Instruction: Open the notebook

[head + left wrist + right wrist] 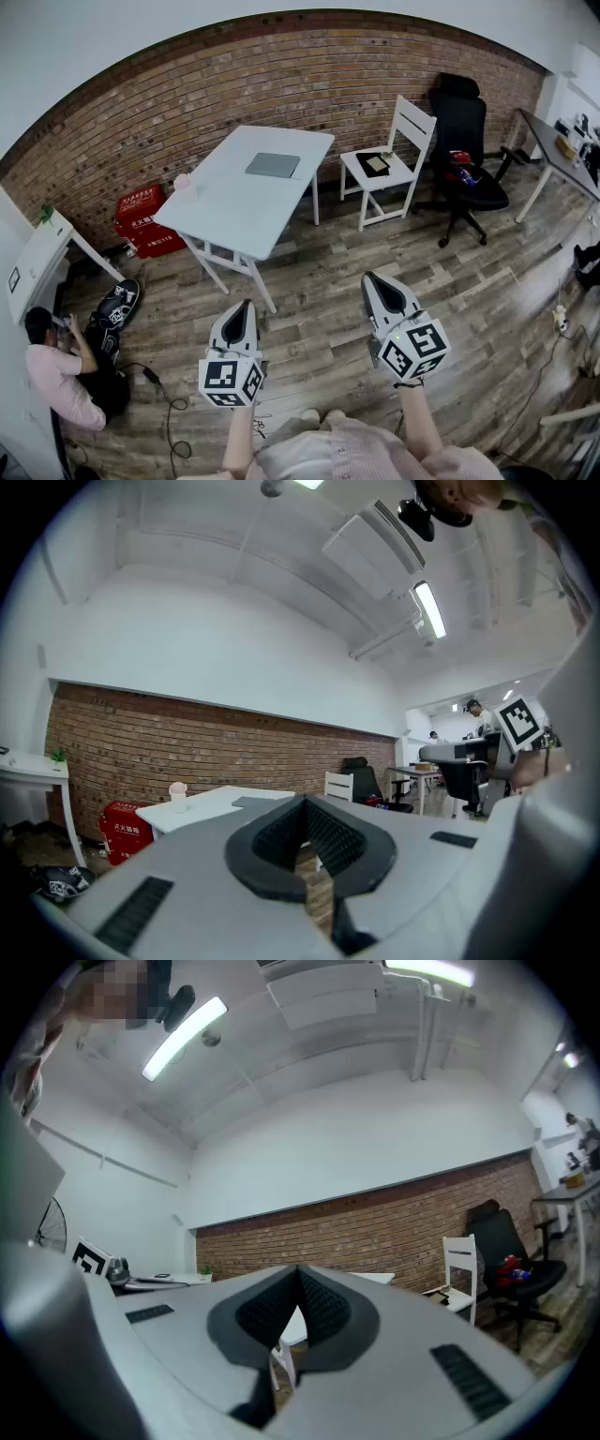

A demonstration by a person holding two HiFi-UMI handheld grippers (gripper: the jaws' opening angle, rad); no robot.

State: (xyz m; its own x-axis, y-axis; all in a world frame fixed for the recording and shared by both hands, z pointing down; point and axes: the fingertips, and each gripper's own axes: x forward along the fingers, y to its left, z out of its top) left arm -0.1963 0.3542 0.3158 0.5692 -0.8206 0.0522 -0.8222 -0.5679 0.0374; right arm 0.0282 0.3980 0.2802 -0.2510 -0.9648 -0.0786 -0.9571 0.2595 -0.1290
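Seen from above, a person stands on a wooden floor (pixel 319 309) with both forearms stretched forward, one hand-held gripper in each hand, both held level and aimed at a white table (pixel 230 211) well ahead. The left hand-held gripper (pixel 246 306) has its jaws closed together, tips meeting, with nothing between them. The right hand-held gripper (pixel 367 277) is likewise pinched fully closed and holds nothing. The grey notebook (pixel 273 165) lies closed and flat on the far half of the table, near its right edge and well apart from both grippers. A stretch of floor boards lies between the grippers and the table's near corner. Behind the table runs a brick wall (pixel 281 84). Just right of the table stands a white chair (pixel 389 155) with a dark flat item (pixel 377 164) on its seat, and beyond that a black office chair (pixel 464 141). At the table's left edge stands a small pale pink cup (pixel 185 187); what is inside cannot be made out. Left of the table, against the wall, sit red boxes (pixel 141 220), lids shut. Further left of the table a person (pixel 66 375) sits on the floor, with a dark cable (pixel 169 403) trailing beside them.
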